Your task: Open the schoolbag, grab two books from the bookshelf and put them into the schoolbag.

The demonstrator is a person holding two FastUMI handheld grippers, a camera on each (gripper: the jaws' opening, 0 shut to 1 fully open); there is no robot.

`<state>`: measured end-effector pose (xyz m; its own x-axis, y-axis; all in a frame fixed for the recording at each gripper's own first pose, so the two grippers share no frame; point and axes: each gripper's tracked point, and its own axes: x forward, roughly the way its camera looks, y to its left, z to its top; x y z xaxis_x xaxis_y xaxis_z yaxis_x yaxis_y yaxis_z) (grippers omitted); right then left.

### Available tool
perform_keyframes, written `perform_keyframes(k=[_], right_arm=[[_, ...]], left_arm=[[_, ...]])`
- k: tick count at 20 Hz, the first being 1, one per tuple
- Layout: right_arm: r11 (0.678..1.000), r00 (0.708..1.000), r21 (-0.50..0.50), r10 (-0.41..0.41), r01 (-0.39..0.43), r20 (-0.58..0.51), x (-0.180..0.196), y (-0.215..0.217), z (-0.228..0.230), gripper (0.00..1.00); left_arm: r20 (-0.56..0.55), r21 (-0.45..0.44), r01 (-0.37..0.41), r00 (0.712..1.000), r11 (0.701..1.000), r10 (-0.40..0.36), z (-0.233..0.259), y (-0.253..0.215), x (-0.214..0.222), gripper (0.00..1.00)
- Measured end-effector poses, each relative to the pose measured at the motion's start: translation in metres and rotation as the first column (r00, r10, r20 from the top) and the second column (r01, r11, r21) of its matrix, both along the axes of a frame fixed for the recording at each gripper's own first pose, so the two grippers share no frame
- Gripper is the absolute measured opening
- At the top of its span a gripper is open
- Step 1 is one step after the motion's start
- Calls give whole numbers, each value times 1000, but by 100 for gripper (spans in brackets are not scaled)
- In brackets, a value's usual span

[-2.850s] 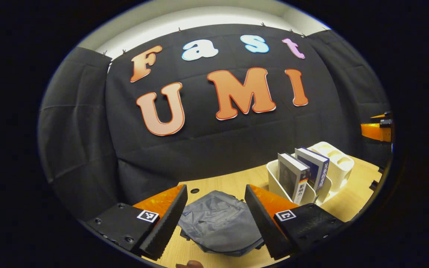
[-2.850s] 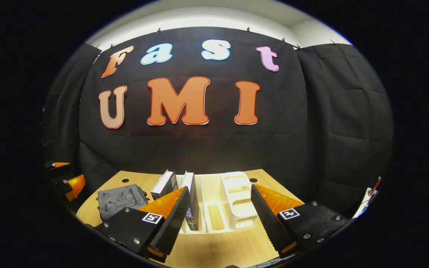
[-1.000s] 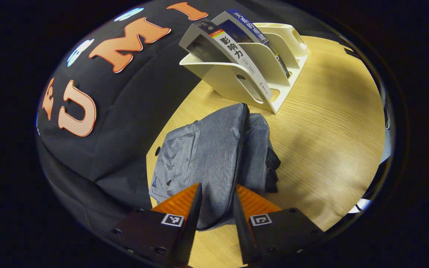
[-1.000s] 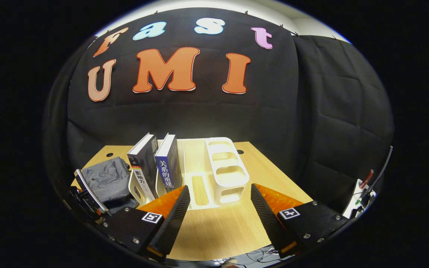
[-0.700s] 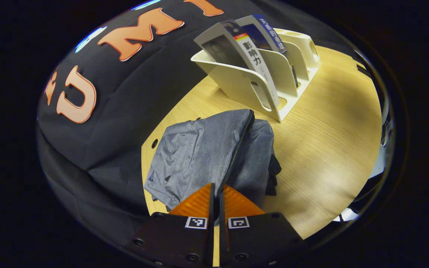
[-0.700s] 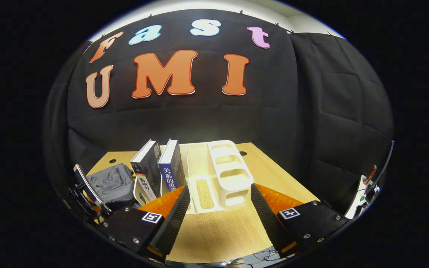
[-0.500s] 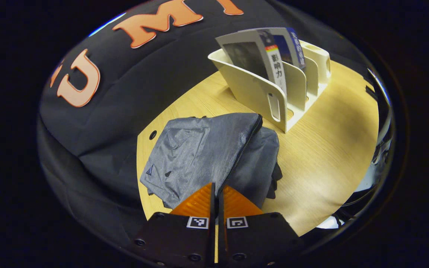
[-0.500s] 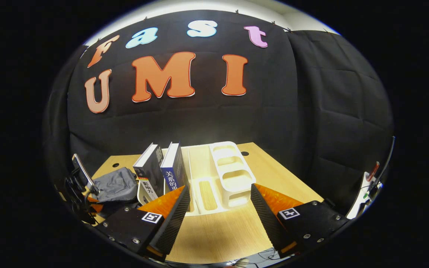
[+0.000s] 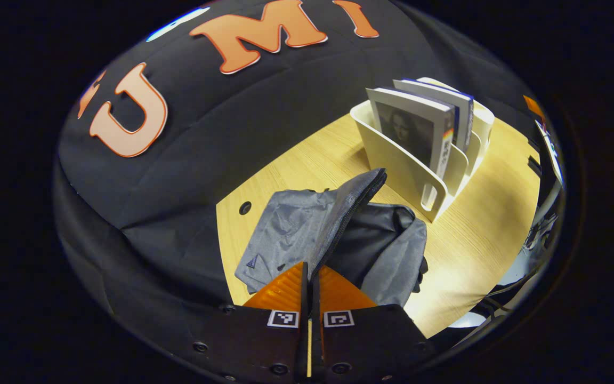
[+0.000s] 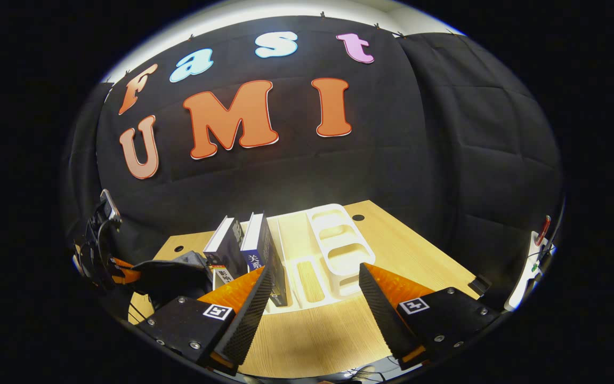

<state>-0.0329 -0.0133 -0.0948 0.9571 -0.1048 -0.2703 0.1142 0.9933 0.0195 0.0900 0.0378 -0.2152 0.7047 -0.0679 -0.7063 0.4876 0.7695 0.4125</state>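
Schoolbag: grey, lay on the table directly ahead of your left gripper, whose jaws were clamped together on its raised zipper flap. Two books: stood upright in the bookshelf, beyond the bag. Your right gripper: jaws wide apart, bookshelf just ahead.

Print on two book spines
In the bookshelf, the characters 关系 are read on the spine of the blue book; the spine print of the dark book just beside it cannot be made out.
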Motion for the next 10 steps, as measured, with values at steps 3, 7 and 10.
perform_keyframes(k=[3,7,10], right_arm=[[1000,1000,-9,18,-18,-5,-2,9,1,98],[1000,1000,-15,23,-23,-13,-11,28,-10,98],[1000,1000,11,5,-5,11,-19,56,-21,98]], left_arm=[[24,-30,-9,1000,1000,10,23,11,20,3],[35,-68,33,999,997,-31,38,19,39,2],[43,-95,101,994,990,-98,45,21,49,2]])
